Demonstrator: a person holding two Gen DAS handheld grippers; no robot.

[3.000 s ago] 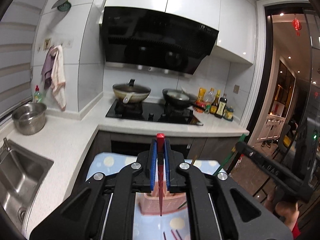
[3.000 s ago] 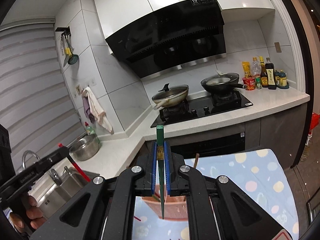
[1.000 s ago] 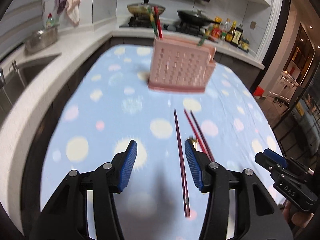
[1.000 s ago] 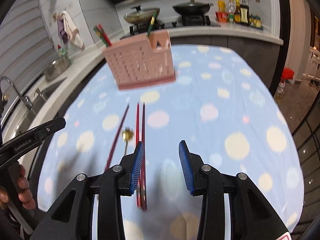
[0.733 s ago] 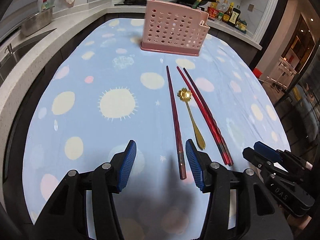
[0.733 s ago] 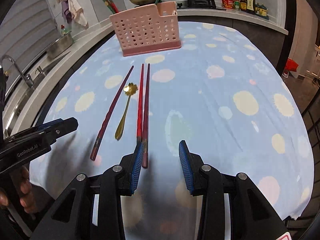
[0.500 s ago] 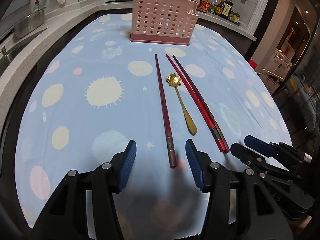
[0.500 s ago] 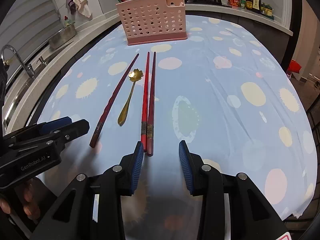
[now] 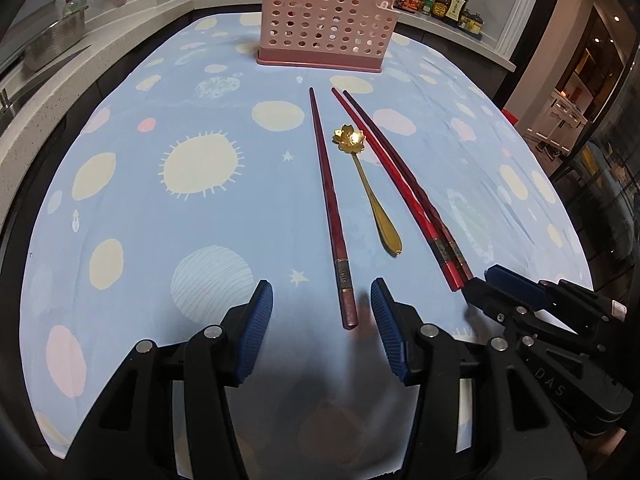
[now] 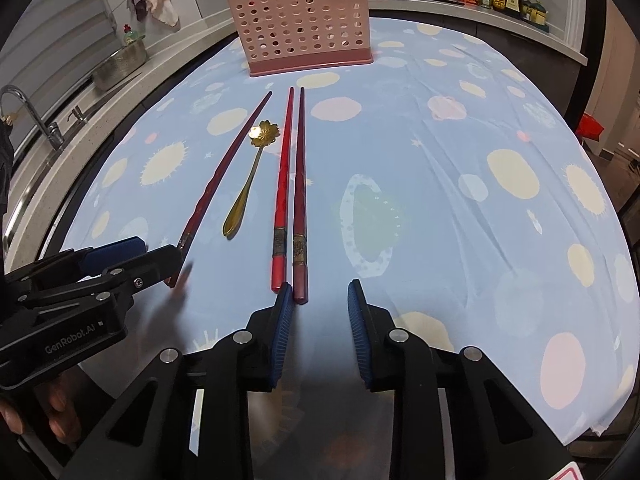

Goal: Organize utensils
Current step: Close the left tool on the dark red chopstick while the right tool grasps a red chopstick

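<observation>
Both grippers low over the tablecloth [image 9: 168, 216], fingers apart, nothing held. Left gripper [image 9: 321, 312] straddles the butt end of the single dark chopstick [image 9: 329, 200]. Right gripper [image 10: 318, 300] sits at the butt ends of the chopstick pair [image 10: 290, 184]; its left pad looks to be touching or just over the darker stick's end.

Gold spoon [image 9: 370, 188] lies between the single stick and the pair, flower bowl toward the pink holder [image 9: 326, 28], which stands at the far end of the cloth, well apart from all of these.

Risks, as judged:
- Pair lies side by side, touching. Closing on one could drag or roll the other, or pinch both.
- Thin sticks flat on soft cloth: pads may snag fabric and bunch it (spoon would shift too).
- Gripped only at the butt, a long stick may droop or pivot when lifted.
- The two grippers are close; they could collide.

Hard to see: holder's inside compartments hidden by its wall; only a few stick tops show above the rim. Near end of the single stick is covered by the left gripper in the right view
</observation>
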